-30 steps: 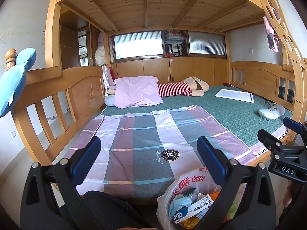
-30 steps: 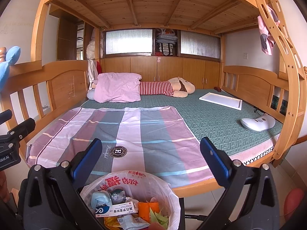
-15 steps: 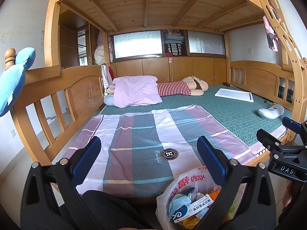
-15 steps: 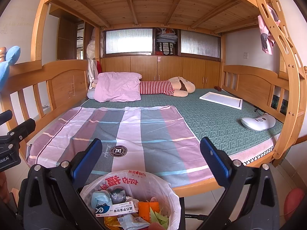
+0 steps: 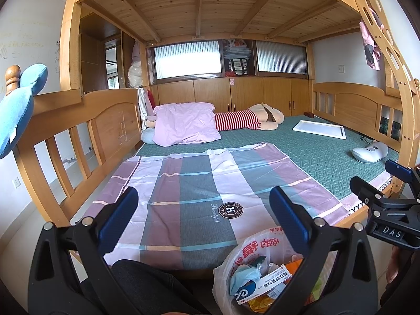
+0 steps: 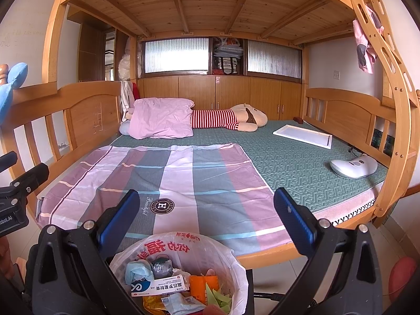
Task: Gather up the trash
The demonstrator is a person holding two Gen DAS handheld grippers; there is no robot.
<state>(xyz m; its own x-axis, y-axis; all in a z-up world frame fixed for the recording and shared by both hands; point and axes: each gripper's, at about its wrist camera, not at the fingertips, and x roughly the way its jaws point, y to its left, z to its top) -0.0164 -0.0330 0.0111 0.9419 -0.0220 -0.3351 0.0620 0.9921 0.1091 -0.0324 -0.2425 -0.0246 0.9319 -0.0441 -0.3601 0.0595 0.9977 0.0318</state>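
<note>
Right tool (image 6: 206,210) agape, trash bag (image 6: 183,244) partly cut off below.

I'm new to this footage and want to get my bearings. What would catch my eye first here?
Probably the trash bag, white with red print and already full of wrappers and a medicine box, sitting on the floor at the foot of the bed between the open right gripper. Behind it, a pink-and-grey striped sheet covers the near left mattress, with a striped-shirt plush toy lying at the far end.
</note>
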